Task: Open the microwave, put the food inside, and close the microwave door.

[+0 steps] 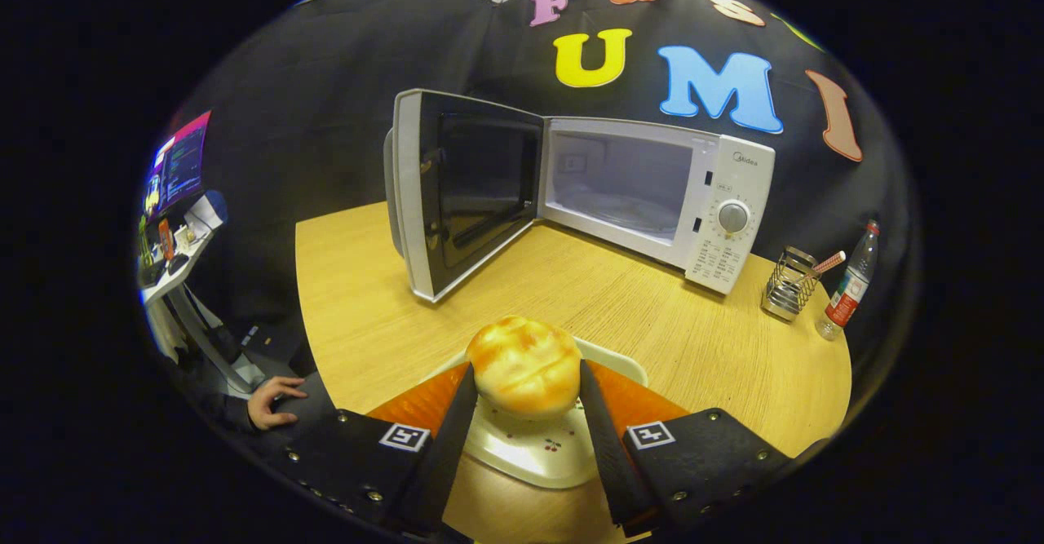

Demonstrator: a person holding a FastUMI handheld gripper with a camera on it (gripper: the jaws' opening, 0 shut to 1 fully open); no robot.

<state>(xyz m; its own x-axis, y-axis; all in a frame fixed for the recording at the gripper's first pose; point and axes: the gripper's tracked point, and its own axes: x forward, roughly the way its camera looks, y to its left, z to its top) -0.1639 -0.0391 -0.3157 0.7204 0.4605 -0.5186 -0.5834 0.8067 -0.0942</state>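
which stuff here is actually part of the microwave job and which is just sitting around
Part of the job:
- microwave, door already swung open
- bun, between the gripper fingers, both pressing its sides
- plate under the bun

Just lying about:
- wire holder with a pen, beside the microwave
- bottle next to the holder
- monitor on a side desk
- person's hand

The brand name "Midea" stands on the microwave [644,193], atop its control panel, well beyond the hand-held gripper [526,389].

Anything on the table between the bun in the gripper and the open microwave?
No: gripper view shows bare tabletop from the bun, held between both fingers, to the microwave.
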